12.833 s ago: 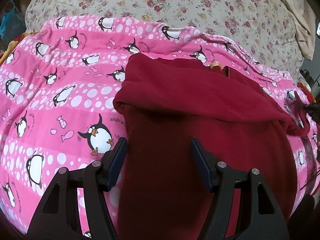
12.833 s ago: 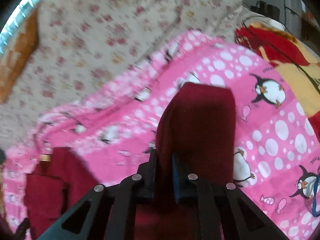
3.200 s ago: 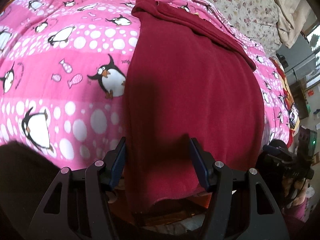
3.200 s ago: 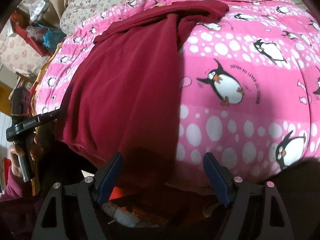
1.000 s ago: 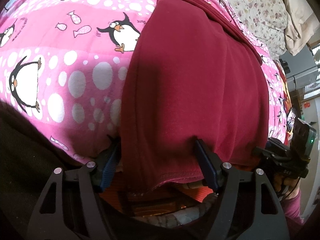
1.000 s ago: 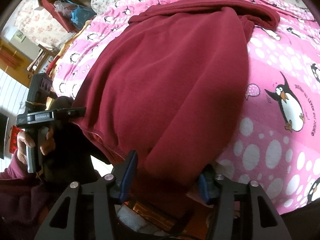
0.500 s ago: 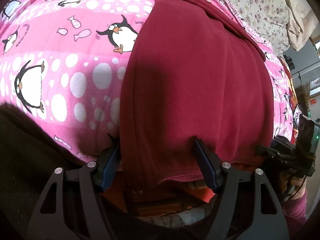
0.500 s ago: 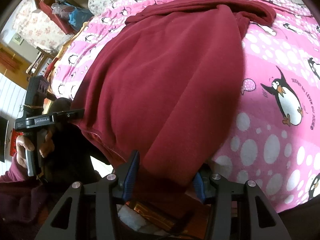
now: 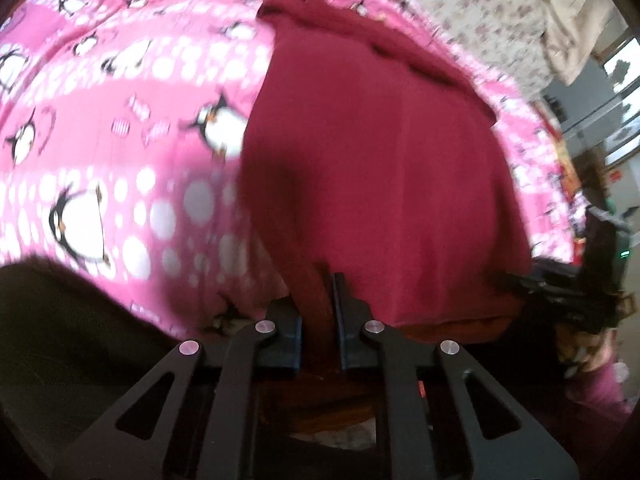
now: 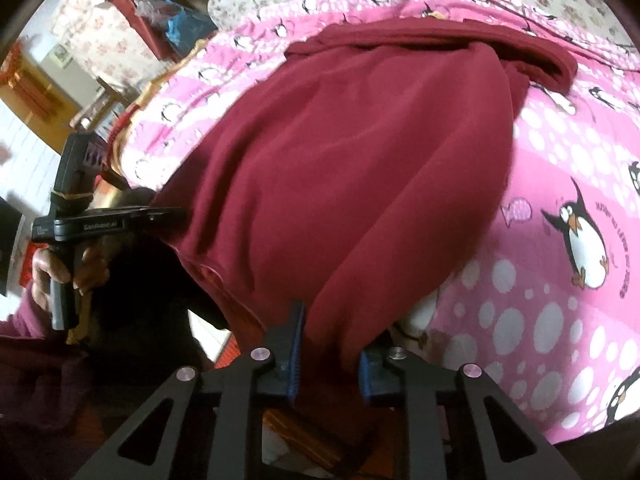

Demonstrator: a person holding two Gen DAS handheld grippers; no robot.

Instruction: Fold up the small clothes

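Note:
A dark red garment [image 9: 380,160] lies spread on a pink penguin blanket [image 9: 120,160], its near hem hanging over the bed's edge. My left gripper [image 9: 318,296] is at the hem's left part. Its jaws are closing, and a fold of the fabric is pinched between the pads. The left wrist view is blurred. In the right wrist view the same garment [image 10: 360,160] fills the middle. My right gripper [image 10: 330,336] is at the hem's right corner, its jaws closing with bunched fabric pressed between the blue pads [image 10: 296,344].
The penguin blanket [image 10: 560,160] covers the bed, with a floral sheet [image 9: 480,8] beyond it. A hand [image 10: 60,268] grips the left gripper's handle at the left of the right wrist view. A red box and bags [image 10: 160,12] sit beyond the bed's far left.
Both grippers' jaws stood wide around the hem and have now closed onto it. The left gripper has lifted a little with the fabric.

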